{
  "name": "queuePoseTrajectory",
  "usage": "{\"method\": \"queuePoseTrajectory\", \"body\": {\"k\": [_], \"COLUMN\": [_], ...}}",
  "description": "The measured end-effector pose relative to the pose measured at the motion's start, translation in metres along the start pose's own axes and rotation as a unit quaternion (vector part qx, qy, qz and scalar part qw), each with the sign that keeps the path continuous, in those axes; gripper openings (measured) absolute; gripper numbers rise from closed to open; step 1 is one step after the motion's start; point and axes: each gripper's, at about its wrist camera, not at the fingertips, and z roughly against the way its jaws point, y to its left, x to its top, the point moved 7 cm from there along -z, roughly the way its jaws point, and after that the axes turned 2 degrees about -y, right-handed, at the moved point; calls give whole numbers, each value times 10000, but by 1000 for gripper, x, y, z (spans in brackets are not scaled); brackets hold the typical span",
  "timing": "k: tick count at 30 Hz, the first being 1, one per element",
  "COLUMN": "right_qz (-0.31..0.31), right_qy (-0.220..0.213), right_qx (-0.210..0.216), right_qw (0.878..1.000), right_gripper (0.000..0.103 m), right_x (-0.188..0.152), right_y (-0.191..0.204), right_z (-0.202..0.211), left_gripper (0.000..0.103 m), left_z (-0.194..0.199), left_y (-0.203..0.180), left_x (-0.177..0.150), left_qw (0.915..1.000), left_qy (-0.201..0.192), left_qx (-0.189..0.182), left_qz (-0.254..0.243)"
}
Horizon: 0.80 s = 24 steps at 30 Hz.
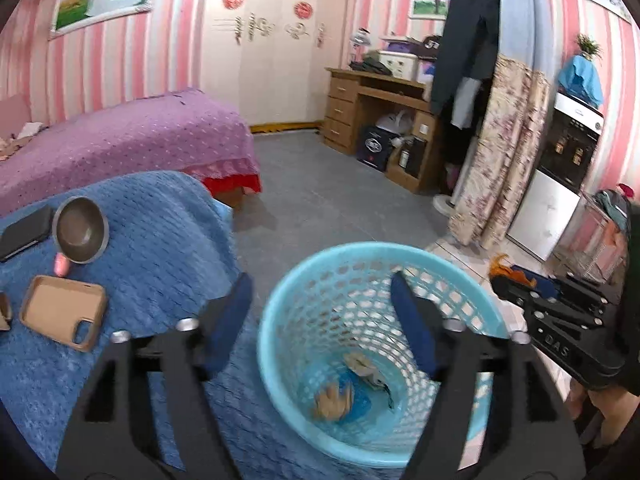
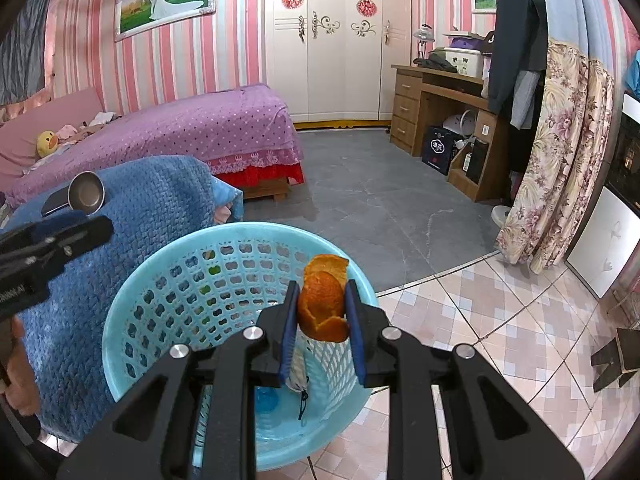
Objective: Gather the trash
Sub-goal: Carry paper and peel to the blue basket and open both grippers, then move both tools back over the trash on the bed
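Observation:
A light blue mesh basket (image 1: 280,304) stands on the floor beside the blue-covered table; it also shows in the right wrist view (image 2: 132,312). Crumpled trash (image 1: 352,384) lies at its bottom. My left gripper (image 1: 320,296) is open and empty above the basket's near rim. My right gripper (image 2: 322,300) is shut on an orange peel (image 2: 322,300) and holds it over the basket's right rim. The right gripper (image 1: 516,292) also appears at the right of the left wrist view, with the peel (image 1: 508,268) at its tip.
On the blue cloth (image 1: 160,248) lie a tan phone case (image 1: 62,312), a metal bowl (image 1: 82,230), a small pink thing (image 1: 61,265) and a dark phone (image 1: 24,232). A purple bed (image 2: 180,128), wooden desk (image 2: 432,112) and flowered curtain (image 2: 560,168) surround the grey floor.

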Motion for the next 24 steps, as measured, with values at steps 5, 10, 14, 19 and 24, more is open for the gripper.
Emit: {"method": "queuePoseTrajectory", "body": {"k": [5,10,14,19,24], "right_qz": [-62,-102,-65,-7,32], "right_qy": [-9,-63,-48,-50,-65], "right_qx": [70,188,236,212,184], "right_qw": [10000,9998,9997,9998,9998], "right_gripper": [23,23,24,25,65], "right_x": [1,8,12,20,29], "right_y": [6,21,36,48,60], "right_z": [-5,-11,-19,-26,-27], "left_gripper": [94,97,97,97,97], "left_z": [13,29,42,67,96], "left_y": [32,66,80,92,106], "left_x": [5,6,9,14,19], "left_qw": [9987,9963,9943,9918,9891], "left_qy": [-128,-184,-269,-456,-620], "left_qx": [490,815,1029,1196,1329], "left_qz": [24,198,80,-43,-106]}}
